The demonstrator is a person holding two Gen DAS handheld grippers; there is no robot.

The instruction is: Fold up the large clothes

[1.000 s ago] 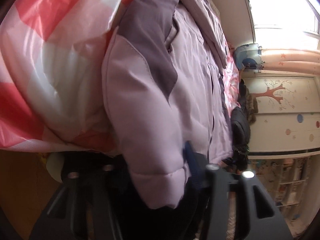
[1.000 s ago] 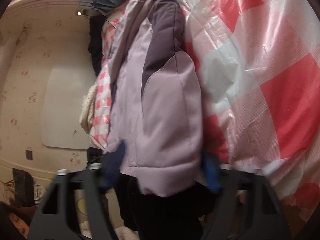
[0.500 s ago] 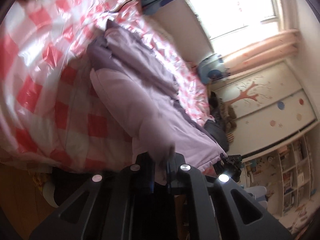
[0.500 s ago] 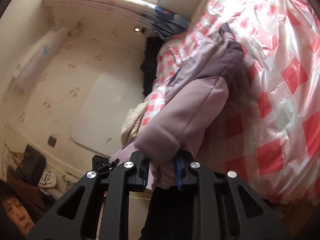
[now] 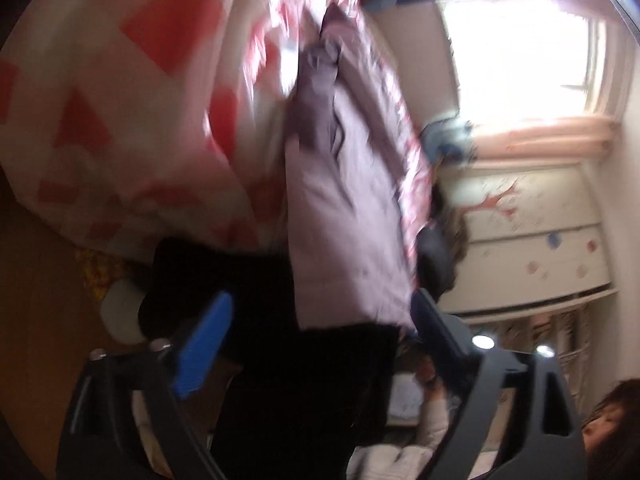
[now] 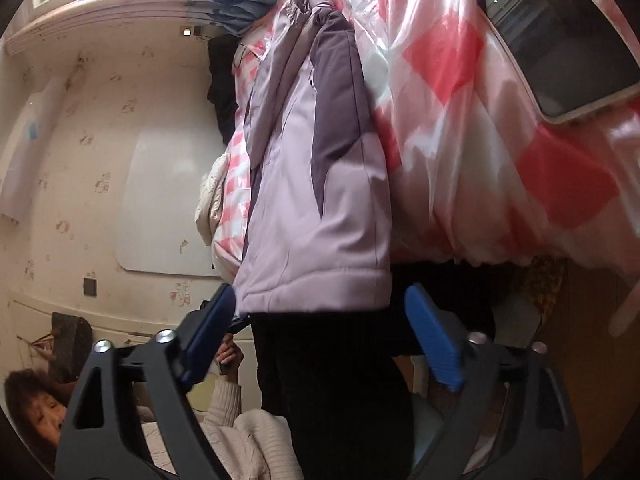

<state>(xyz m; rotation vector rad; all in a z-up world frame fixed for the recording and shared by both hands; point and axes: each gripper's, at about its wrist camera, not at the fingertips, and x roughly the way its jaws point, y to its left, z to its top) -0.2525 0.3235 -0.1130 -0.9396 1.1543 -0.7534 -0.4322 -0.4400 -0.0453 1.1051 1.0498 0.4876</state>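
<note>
Bright window (image 5: 516, 48) at upper right of the left wrist view, overexposed, with a pale pink curtain roll (image 5: 552, 136) below it and a cream cabinet front (image 5: 532, 240) bearing a red tree motif and coloured dots. In the right wrist view: cream wall (image 6: 80, 152) with small faded printed motifs, white rounded panel (image 6: 160, 208) mounted flat on it, dark square wall switch (image 6: 89, 287) just below the panel's left corner, daylight entering at the top left edge. Wooden floor (image 5: 36, 300) at lower left of the left wrist view, blurred; red-and-white checked plastic cover (image 6: 480, 100) spread over the bed.
</note>
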